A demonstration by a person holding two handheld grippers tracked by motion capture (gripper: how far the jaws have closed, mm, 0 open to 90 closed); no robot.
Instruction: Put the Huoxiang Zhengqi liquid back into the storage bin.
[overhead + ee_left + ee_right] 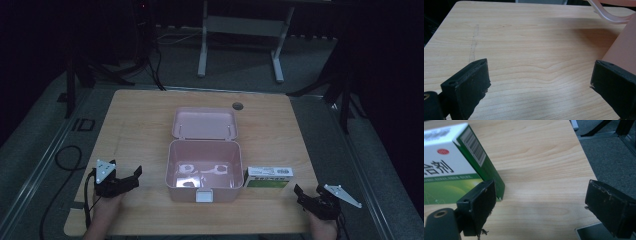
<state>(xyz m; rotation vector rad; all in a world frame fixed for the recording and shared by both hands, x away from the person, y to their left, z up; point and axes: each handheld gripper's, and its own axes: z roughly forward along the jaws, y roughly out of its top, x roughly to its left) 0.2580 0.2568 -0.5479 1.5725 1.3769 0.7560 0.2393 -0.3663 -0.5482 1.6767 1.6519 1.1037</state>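
An open pink lidded box [204, 172] sits at the middle of the wooden table [140, 125], its lid [205, 123] laid back behind it. A white and green carton [269, 177] lies just right of the box; its end [484, 167] stands close before my right gripper's left jaw. My left gripper [134, 176] rests open at the table's front left, nothing between its jaws [537, 82], with the box wall [621, 50] at its right. My right gripper [301, 194] is open at the front right corner, empty, a short way from the carton.
A round cable hole [237, 106] is in the table's far edge. Dark floor, stand legs [277, 55] and cables [65, 160] surround the table. The table's right edge [584, 157] runs close to my right gripper.
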